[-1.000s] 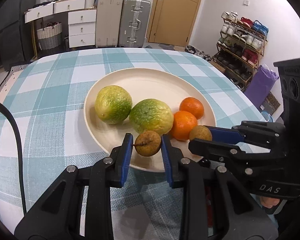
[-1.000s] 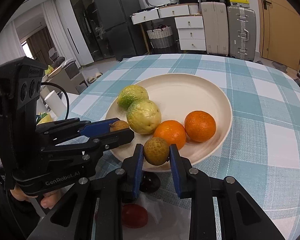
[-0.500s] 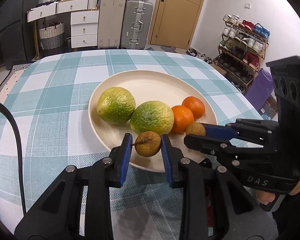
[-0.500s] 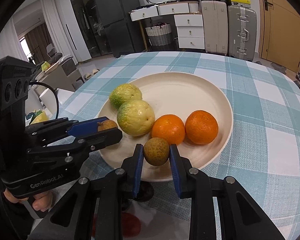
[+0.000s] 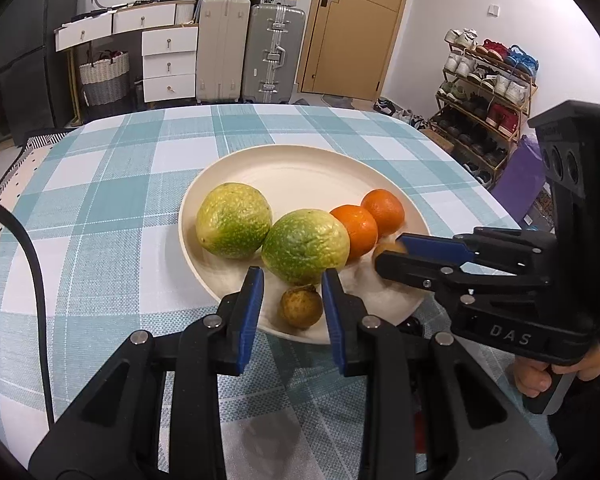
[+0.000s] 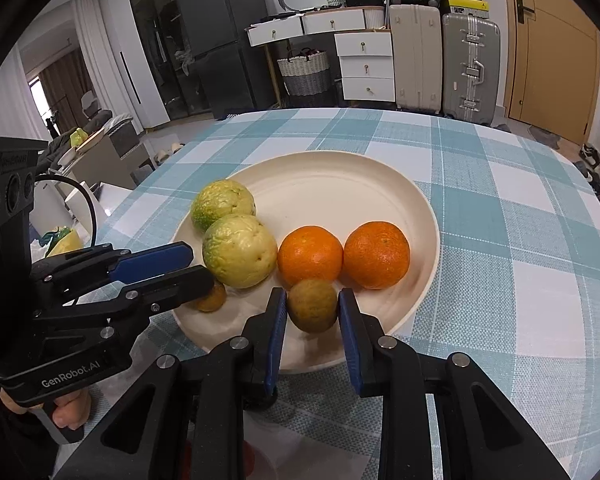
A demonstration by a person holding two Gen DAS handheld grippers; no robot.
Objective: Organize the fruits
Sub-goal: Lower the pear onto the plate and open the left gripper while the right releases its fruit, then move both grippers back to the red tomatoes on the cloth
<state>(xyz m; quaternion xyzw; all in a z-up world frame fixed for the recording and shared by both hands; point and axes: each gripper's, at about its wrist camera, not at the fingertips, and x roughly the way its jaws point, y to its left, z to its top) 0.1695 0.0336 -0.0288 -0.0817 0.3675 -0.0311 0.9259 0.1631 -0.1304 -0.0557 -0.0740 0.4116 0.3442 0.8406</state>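
Fruits sit on a cream plate (image 5: 300, 168) on the checked desk (image 5: 100, 208): nearest, a small brown fruit (image 5: 301, 307) lies loose between the spread jaws of the left gripper (image 5: 292, 304). A second brown fruit (image 6: 313, 310) sits between the opening jaws of the right gripper (image 6: 313, 316), barely touched. Beyond lie two green fruits (image 5: 306, 246) and two oranges (image 6: 376, 254).

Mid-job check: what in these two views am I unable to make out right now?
- Left wrist view: the right-side brown fruit is mostly hidden behind a finger of the right hand-held gripper.
- Right wrist view: the left-side brown fruit is half hidden behind the left hand-held gripper.
- Right wrist view: the right hand-held gripper's jaws are opening; whether its pads touch the fruit between them is too close to tell.
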